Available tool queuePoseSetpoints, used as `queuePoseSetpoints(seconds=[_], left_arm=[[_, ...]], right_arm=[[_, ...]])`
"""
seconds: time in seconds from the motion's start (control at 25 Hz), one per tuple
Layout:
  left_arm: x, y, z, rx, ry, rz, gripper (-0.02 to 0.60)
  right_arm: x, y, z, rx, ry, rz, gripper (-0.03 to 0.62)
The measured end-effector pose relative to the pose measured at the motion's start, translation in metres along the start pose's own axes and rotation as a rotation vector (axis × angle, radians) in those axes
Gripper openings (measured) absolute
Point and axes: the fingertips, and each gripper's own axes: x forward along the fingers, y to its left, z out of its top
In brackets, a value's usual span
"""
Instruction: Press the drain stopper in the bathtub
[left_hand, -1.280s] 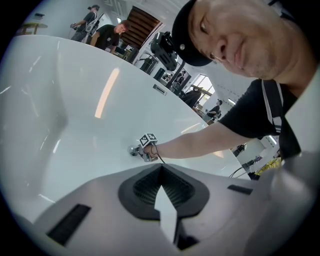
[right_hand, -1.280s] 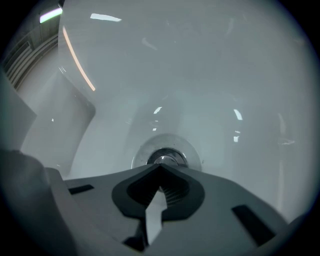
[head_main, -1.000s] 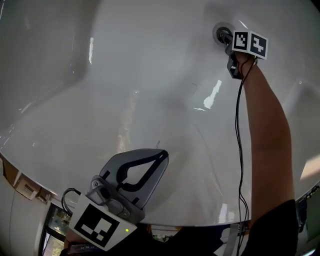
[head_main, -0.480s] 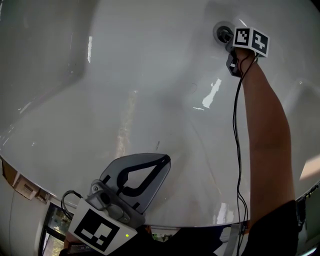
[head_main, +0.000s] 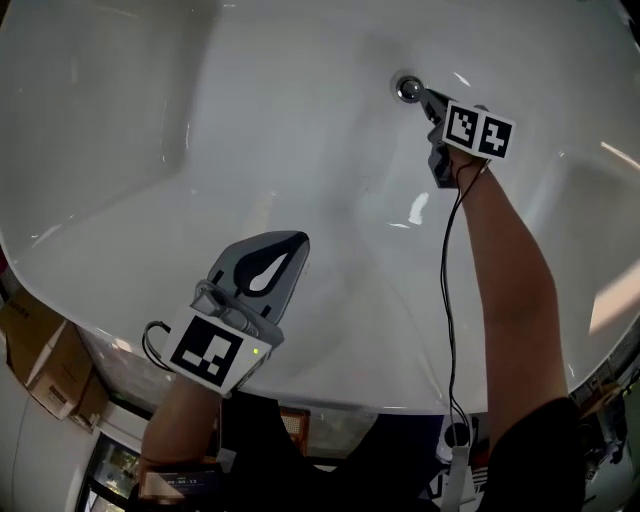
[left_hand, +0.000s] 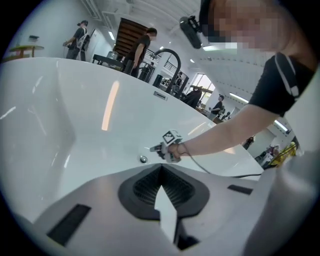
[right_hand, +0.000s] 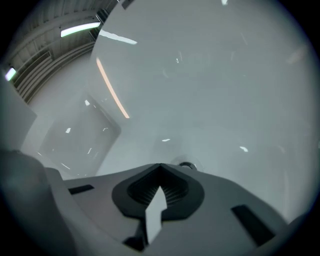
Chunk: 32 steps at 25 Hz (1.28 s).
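drain stopper (head_main: 408, 89): small round metal disc on the tub floor, far end, near the top of the head view.
bathtub (head_main: 150, 150): white and glossy, with streaks of reflected light; it fills most of the head view.
right gripper (head_main: 422, 97): reaches down into the tub with its tip right at the stopper's rim. Can't tell if it's actually touching.
right jaws: clenched tip to tip, nothing between them. In the right gripper view the drain stopper (right_hand: 187, 165) peeks out just past the tips, partly hidden behind them.
marker cube (head_main: 478, 131): on the right gripper, just behind the jaws, facing up.
right arm (head_main: 505, 280): bare forearm stretched from the bottom right to the gripper.
cable (head_main: 447, 290): thin and black, runs from the right gripper down alongside the arm.
left gripper (head_main: 298, 238): well apart from the stopper, held over the near side of the tub, pointing roughly toward the drain.
left jaws: clenched, tips together, empty.
cardboard boxes (head_main: 45, 365): outside the tub, bottom left of the head view.
people (left_hand: 142, 47): several standing beyond the tub rim, seen in the left gripper view.
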Motion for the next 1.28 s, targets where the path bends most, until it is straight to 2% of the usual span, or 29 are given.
queuePoseSetpoints(seconds=[0.08,0.16,0.4,0.56,0.76,1.0,1.28], left_arm=[[-0.001,0.007,-0.003,0.004,-0.020,0.028,0.008],[-0.008,0.006,0.001,-0.028,-0.025,0.032,0.008],[-0.035,-0.024,0.058,-0.082,-0.110,-0.019,0.008],[-0.050,-0.049,0.082,-0.048,-0.121,-0.041,0.008],[-0.066,-0.086,0.103,-0.031,-0.116,-0.086,0.008],[-0.079,-0.120,0.129,-0.009,-0.102,-0.145,0.008],[-0.109,-0.150,0.168,0.039,-0.106,-0.179,0.008]], right_arm=[[-0.034,0.008,0.002,-0.004,-0.004,0.005,0.014],[-0.064,0.017,0.008,0.008,-0.019,0.011,0.014],[-0.155,0.053,0.035,0.013,-0.107,0.041,0.015],[-0.214,0.074,0.040,0.021,-0.169,0.067,0.014],[-0.281,0.087,0.033,0.047,-0.195,0.043,0.015],[-0.356,0.116,0.047,0.067,-0.288,0.048,0.014],[-0.438,0.157,0.064,0.067,-0.387,0.057,0.015]])
